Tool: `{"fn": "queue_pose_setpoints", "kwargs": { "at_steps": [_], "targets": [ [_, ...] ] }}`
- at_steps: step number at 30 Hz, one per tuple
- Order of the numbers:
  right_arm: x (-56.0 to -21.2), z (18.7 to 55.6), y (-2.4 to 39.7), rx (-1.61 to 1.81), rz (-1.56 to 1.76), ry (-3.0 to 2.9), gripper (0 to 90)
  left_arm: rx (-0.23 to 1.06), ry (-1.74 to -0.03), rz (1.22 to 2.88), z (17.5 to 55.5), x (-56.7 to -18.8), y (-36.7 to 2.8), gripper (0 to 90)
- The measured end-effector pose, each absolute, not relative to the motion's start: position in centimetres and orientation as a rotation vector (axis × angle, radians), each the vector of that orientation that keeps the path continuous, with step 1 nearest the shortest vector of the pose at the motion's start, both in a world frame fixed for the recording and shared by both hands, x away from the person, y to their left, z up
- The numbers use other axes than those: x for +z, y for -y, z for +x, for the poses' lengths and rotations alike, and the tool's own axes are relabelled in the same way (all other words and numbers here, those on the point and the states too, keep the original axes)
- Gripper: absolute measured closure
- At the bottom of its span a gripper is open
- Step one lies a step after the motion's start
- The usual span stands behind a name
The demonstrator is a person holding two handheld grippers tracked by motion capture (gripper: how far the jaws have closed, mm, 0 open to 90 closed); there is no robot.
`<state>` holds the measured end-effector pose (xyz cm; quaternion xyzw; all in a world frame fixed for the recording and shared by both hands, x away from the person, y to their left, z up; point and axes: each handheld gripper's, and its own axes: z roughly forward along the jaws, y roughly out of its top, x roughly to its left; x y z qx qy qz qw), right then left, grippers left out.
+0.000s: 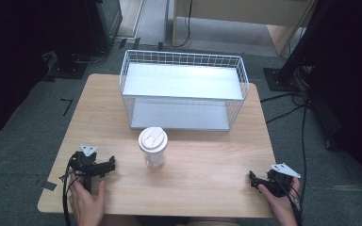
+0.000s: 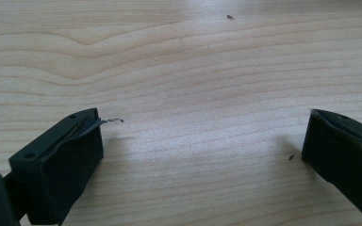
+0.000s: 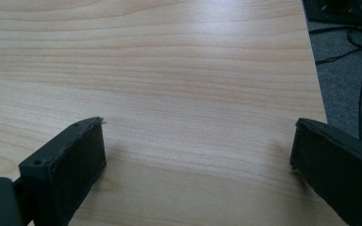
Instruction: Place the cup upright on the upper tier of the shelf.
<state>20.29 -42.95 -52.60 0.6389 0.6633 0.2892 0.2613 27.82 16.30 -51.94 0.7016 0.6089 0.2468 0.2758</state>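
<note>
You are looking at a table (image 1: 207,165) showing pale wood with wavy grain lines. At its centre a clear cup (image 1: 153,157) is wearing a white lid (image 1: 152,140). At twelve o'clock from it, a white wire basket (image 1: 185,59) is showing a grid pattern around grey shelves. Your left gripper (image 1: 107,165) and right gripper (image 1: 253,180) are showing black, each topped with a grey plate.
</note>
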Motion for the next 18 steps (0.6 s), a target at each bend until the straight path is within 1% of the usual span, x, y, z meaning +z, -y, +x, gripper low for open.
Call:
{"fn": "queue_pose_setpoints", "kwargs": {
  "at_steps": [2,3,6,18],
  "targets": [
    [-52.6,20.3,42.9,0.776,1.732,-1.785,4.2,0.663,-1.636,1.884,27.8,-51.9,-16.3,0.0],
    [-52.5,20.3,42.7,0.770,1.732,-1.773,5.9,0.663,-1.636,1.884,27.8,-51.9,-16.3,0.0],
    [-51.8,20.3,41.9,0.784,1.716,-1.769,6.0,0.664,-1.636,1.884,27.8,-51.9,-16.3,0.0],
    [-47.7,20.0,35.4,0.971,1.567,-1.811,6.1,0.663,-1.637,1.885,27.8,-51.9,-16.3,0.0]
  ]
}}
